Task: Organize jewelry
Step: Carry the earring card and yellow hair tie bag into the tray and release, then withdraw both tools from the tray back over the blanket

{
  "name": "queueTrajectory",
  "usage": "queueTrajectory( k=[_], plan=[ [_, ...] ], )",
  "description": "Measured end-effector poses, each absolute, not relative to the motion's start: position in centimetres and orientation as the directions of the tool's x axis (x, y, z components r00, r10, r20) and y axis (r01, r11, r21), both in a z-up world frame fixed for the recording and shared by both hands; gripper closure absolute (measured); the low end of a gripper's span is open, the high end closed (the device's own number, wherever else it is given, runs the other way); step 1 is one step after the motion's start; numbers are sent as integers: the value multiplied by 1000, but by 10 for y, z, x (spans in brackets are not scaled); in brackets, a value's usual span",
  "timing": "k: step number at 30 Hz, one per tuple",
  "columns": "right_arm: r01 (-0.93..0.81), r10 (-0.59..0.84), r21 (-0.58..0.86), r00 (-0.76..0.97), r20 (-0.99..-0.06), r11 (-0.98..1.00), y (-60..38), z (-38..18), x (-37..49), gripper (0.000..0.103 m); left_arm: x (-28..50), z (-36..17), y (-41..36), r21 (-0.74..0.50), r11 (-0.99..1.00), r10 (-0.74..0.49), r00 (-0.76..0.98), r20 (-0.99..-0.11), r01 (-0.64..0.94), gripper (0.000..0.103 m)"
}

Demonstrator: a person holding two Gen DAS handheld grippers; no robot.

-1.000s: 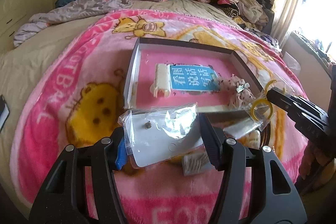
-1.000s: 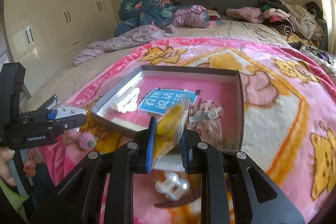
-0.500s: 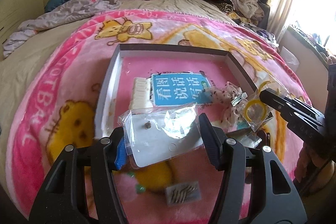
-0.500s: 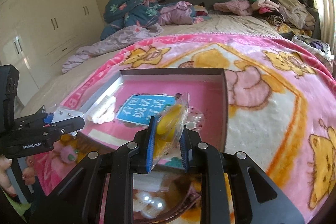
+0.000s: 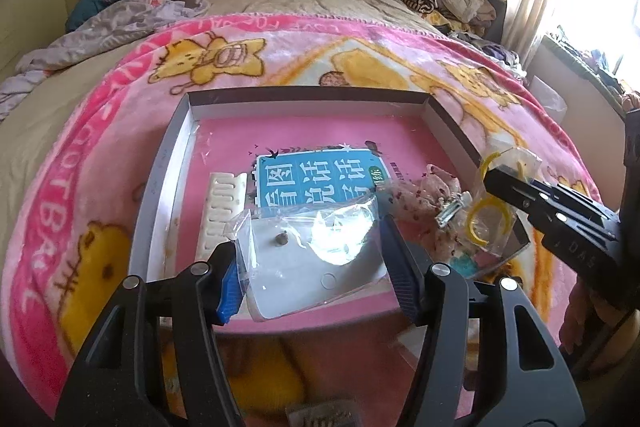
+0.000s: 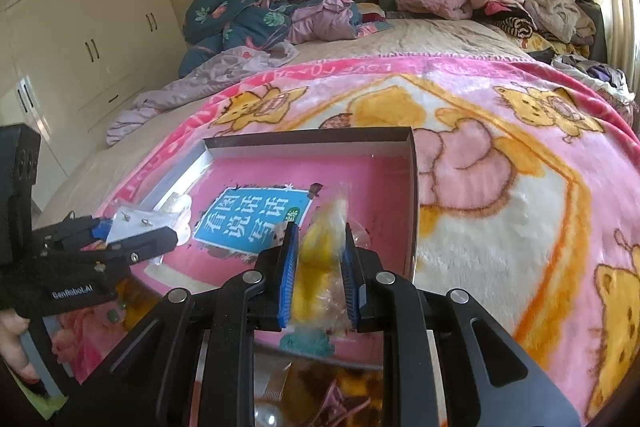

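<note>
Two claws over the bed, each with a packet of jewelry. The left claw [image 5: 310, 259] is pinching a clear bag with a white earring card [image 5: 316, 259] by its two side edges, a small stud showing on the card, and it hangs above the near half of the shallow pink-lined box [image 5: 176, 143]. Just past its fingertips, in the box, lie a white ridged comb piece [image 5: 222, 205], a blue label with white characters [image 5: 320, 181] and, to the right, a floral fabric hair clip [image 5: 430, 201]. The right claw [image 6: 318, 267] is pressed close on a clear bag of yellow rings [image 6: 320, 255] — blue pads [image 6: 289, 267] squeezing it from both sides — above the box's near right corner. The box sits on a pink cartoon blanket [image 6: 500, 211] — clothes are heaped [image 6: 520, 7] far beyond the claws at the headboard.
</note>
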State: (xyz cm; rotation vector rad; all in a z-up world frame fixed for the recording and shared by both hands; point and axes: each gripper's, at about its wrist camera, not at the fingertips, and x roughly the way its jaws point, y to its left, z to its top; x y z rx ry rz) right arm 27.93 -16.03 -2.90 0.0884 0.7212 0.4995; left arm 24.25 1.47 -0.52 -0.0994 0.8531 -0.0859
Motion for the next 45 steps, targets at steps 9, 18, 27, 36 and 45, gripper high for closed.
queueTrajectory(
  k=[9, 18, 27, 36, 45],
  plan=[
    [-415, 469, 245, 622, -627, 876, -148, -34, 308, 83, 252, -17, 21, -111, 994, -91, 639, -764, 9, 46],
    [-416, 440, 204, 615, -655, 886, -135, -41, 324, 62, 252, -18, 28, -108, 994, -82, 643, -761, 0, 37],
    [-369, 417, 214, 657, -628, 904, -154, -35, 302, 28, 241, -15, 29, -123, 992, -92, 646, -757, -3, 33],
    [-354, 398, 199, 682, -613, 914, -167, -25, 270, 17, 229, -9, 26, -132, 991, -98, 656, -749, -2, 31],
    [-352, 395, 197, 688, -609, 915, -171, -18, 250, 12, 212, 4, 27, -114, 993, -76, 678, -731, -12, 24]
  ],
)
